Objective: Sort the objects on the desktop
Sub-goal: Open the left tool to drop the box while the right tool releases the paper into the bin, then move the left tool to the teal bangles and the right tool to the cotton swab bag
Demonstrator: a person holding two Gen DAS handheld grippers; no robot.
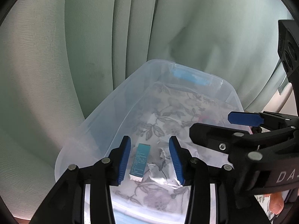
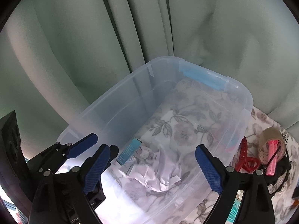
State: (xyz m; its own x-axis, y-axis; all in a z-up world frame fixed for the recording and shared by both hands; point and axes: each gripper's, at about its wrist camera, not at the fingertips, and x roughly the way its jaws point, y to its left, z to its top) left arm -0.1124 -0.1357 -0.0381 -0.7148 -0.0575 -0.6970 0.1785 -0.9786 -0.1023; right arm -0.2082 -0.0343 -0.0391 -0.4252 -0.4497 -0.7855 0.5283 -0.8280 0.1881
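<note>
A clear plastic bin (image 1: 119, 100) (image 2: 104, 108) stands on a floral tablecloth. Inside lie a small teal box (image 1: 139, 161) (image 2: 129, 151) and crumpled white paper (image 1: 162, 169) (image 2: 158, 169). My left gripper (image 1: 150, 158) is open and empty above the bin, its fingers either side of the teal box. My right gripper (image 2: 155, 166) is open and empty above the crumpled paper; it also shows in the left wrist view (image 1: 243, 123) at the right. The left gripper shows in the right wrist view (image 2: 82, 145) at the lower left.
A green curtain (image 1: 93, 37) hangs right behind the bin. Right of the bin on the cloth lie a red hair clip (image 2: 244, 158), a tape roll (image 2: 271, 145) with a pink item inside, and dark objects at the right edge.
</note>
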